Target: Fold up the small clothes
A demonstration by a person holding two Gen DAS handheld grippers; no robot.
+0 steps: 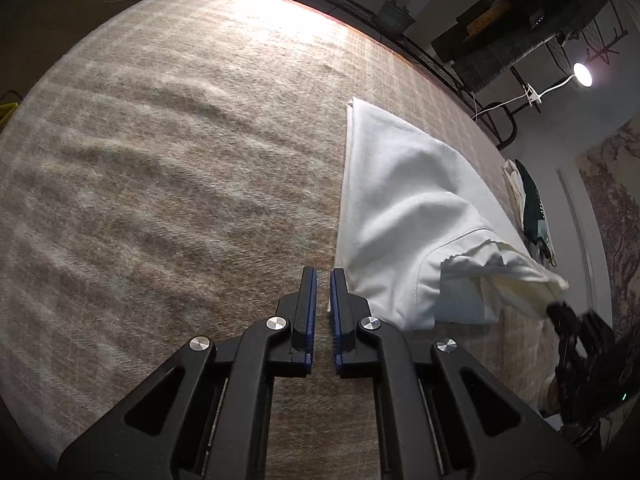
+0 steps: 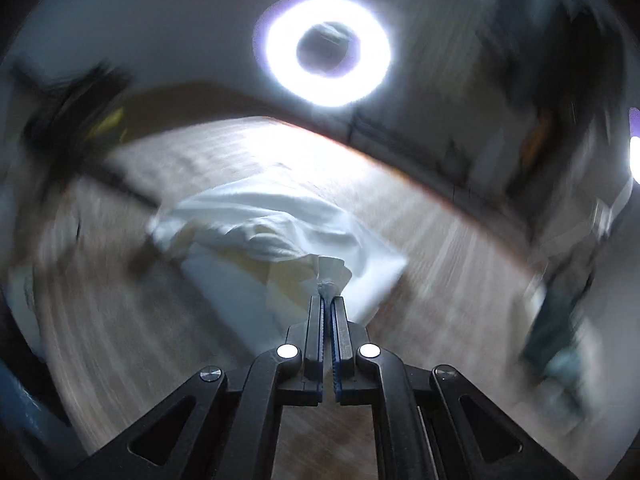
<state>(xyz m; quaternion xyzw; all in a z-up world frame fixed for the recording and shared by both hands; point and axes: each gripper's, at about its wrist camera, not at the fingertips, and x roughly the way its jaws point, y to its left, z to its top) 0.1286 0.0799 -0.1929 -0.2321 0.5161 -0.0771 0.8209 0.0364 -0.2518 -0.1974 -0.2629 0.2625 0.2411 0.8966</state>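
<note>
A white garment [image 1: 404, 208] lies on the beige plaid blanket [image 1: 180, 168], partly folded, with a straight left edge. My left gripper [image 1: 323, 272] hovers just left of the garment's near corner, jaws nearly closed with a narrow gap and nothing between them. My right gripper [image 1: 560, 312] shows at the right edge, holding up the garment's near right corner. In the blurred right wrist view my right gripper [image 2: 328, 299] is shut on a pinch of the white garment [image 2: 280, 236], lifted above the blanket [image 2: 440, 248].
A pile of dark green and white clothes [image 1: 532, 208] lies at the blanket's right edge. A desk lamp [image 1: 582, 76] and dark metal rack [image 1: 496, 28] stand beyond the far edge. A ring light [image 2: 328, 50] shines overhead.
</note>
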